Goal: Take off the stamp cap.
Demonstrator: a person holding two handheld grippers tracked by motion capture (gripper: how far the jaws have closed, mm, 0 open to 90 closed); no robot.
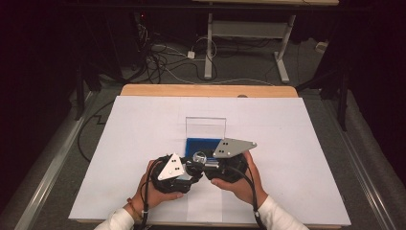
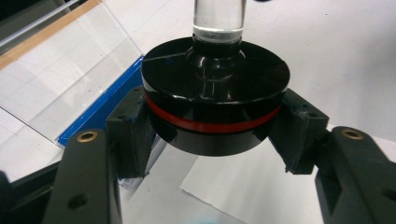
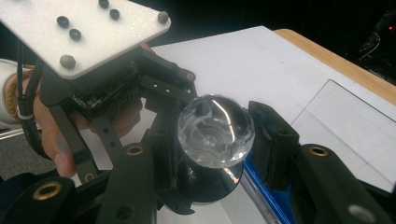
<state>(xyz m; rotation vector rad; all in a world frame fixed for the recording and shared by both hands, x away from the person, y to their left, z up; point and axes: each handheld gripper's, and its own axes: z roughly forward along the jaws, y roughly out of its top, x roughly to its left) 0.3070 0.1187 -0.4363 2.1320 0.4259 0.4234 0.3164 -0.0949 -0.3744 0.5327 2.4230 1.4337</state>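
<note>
- My left fingers (image 2: 129, 135) press from both sides on the round black base (image 2: 215, 93) of a crystal-ball trophy; the left gripper (image 1: 184, 176) is clamped on it.
- My right fingers (image 3: 273, 140) sit closed against the faceted glass ball (image 3: 215, 130) at the top of the same piece, so the right gripper (image 1: 218, 168) grips the ball while the left holds the base.
- The piece hangs between my two hands, just on my side of the blue case (image 1: 197, 144) and above the white sheet (image 1: 143, 124) that covers the bench (image 1: 206, 90).
- The case's clear lid (image 1: 206, 126) stands up at the case's far edge; in the left gripper view the lid and blue rim lie just beside the base.
- The base is a glossy black disc with a thin red band (image 2: 210, 125) round its side; a clear stem (image 2: 218, 18) rises from its middle to the ball.
- Beyond the bench, well past the case, cables (image 1: 158, 60) lie on the floor by a desk frame (image 1: 249, 43).
</note>
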